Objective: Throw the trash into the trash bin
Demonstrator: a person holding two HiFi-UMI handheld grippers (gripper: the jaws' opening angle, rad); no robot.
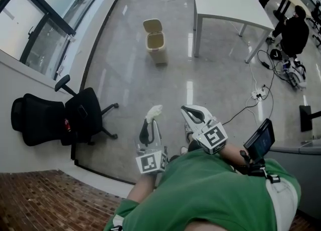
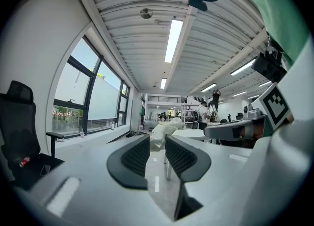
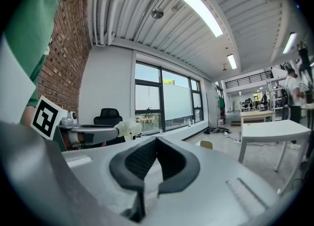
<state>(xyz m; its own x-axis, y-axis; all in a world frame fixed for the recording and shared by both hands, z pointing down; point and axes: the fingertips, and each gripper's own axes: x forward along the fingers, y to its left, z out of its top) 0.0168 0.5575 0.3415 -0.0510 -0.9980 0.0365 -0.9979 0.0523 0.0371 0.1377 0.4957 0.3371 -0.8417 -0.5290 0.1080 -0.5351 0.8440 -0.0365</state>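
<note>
A crumpled white piece of trash (image 1: 154,110) sticks out of my left gripper (image 1: 150,118), which is shut on it and held level over the floor. In the left gripper view the trash (image 2: 165,130) sits pinched between the dark pads, just past the tips of the left gripper (image 2: 157,144). My right gripper (image 1: 185,109) is close beside it on the right, shut with nothing in it; its tips meet in the right gripper view (image 3: 157,139). The cream trash bin (image 1: 155,41) stands ahead on the floor with its lid up, and shows small in the right gripper view (image 3: 206,144).
A white table (image 1: 228,7) stands right of the bin. A black office chair (image 1: 75,114) is at the left by the window wall. A seated person (image 1: 294,33) and floor cables (image 1: 261,92) are at the far right. Glossy floor lies between me and the bin.
</note>
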